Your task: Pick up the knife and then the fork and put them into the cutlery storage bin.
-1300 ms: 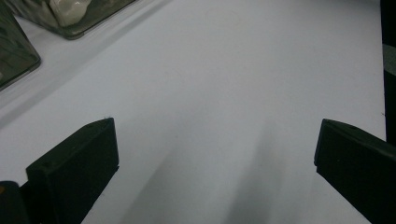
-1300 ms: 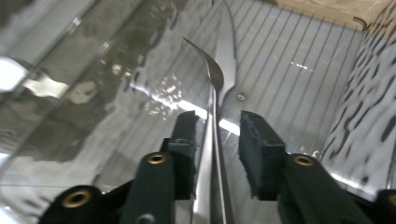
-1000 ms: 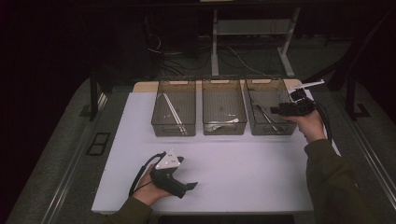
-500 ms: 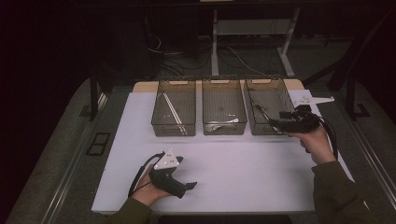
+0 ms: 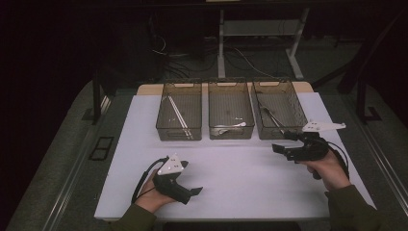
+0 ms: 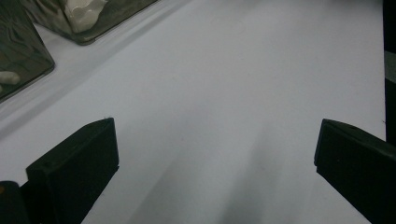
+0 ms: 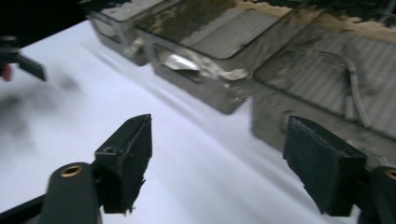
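High view: my right gripper (image 5: 281, 142) sat near the tabletop's right edge, just before the right bin (image 5: 279, 108), a clear smoky box holding a pale utensil (image 5: 271, 118); its jaws had just been opening, nothing between them. My left gripper (image 5: 196, 191) rested by the near edge.

Left gripper view: jaws spread wide over bare white tabletop (image 6: 224, 93).

Right gripper view: jaws wide, empty, facing the ribbed-floored bin (image 7: 327, 79).
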Motion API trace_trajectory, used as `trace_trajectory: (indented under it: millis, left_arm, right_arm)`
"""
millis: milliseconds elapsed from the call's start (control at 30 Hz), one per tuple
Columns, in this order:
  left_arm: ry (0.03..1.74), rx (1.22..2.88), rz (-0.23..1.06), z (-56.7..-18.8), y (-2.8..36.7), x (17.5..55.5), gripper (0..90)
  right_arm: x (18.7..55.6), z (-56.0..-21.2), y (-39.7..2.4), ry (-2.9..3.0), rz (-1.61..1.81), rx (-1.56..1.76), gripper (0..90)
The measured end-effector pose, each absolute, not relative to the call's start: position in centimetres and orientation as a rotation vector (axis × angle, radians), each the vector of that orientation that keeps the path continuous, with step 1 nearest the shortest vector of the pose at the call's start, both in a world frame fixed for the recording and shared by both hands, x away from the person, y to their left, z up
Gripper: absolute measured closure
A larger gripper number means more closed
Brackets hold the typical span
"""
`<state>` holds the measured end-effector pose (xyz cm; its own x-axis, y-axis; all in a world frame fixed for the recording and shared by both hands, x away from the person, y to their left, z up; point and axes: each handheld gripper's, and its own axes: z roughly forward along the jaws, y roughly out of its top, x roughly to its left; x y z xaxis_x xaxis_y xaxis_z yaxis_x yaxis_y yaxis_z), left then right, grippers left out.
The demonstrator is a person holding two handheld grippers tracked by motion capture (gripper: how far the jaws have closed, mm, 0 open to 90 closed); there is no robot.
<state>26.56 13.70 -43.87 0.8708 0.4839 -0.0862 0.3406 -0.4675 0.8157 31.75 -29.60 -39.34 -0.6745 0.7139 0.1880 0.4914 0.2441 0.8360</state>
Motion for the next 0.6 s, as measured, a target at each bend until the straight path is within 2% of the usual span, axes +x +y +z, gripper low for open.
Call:
trace_trajectory:
  millis: [300, 600]
  left_arm:
    - [0.583, 2.115, 0.192, -43.9, 13.7, 26.6, 0.0]
    - [0.584, 2.116, 0.188, -43.9, 13.7, 26.5, 0.0]
  right_arm:
    - [29.2, -41.0, -28.6, 2.296, 1.417, 1.051, 20.1]
    - [27.3, -43.2, -29.4, 2.309, 1.403, 1.099, 19.0]
